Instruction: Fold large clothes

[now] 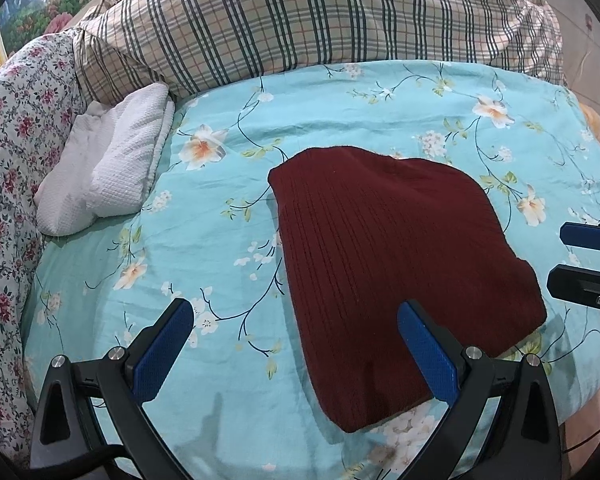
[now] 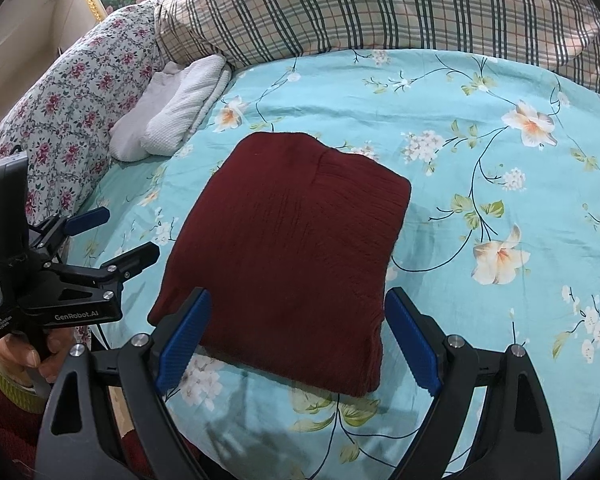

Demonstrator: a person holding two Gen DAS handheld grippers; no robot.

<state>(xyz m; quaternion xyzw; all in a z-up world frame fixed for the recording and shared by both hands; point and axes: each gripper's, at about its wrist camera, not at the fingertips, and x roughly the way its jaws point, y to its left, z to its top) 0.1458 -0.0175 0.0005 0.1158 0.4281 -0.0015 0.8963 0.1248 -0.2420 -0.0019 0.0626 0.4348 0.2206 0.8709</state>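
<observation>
Dark red ribbed knit, a folded sweater (image 2: 292, 248), lies flat on the bed, on a light blue sheet (image 2: 500, 184) printed with white and orange flowers. It makes a compact, nearly rectangular packet, and its near edge is close to the edge of the bed.

Right gripper (image 2: 296, 336) hangs above the near edge of the sweater with its fingers spread wide. The blue pad of one finger (image 2: 184, 340) stands over the near left corner of the packet, the other pad is just beside the near right edge. The pads do not press on the cloth; nothing is grasped.

Left gripper (image 1: 296, 348) is also released, its fingers far apart. In the left wrist view the sweater lies mostly to the right: one finger (image 1: 428, 352) is over the near part of the knit, the other is over the bare sheet. In the right wrist view this gripper is seen at the left of the sweater, held by a hand (image 2: 36, 356), apart from the cloth.

Behind the sweater, well apart, a white folded cloth (image 1: 112, 160) rests near a floral pillow (image 1: 16, 152), and a plaid quilt (image 1: 300, 16) is heaped at the far side.
</observation>
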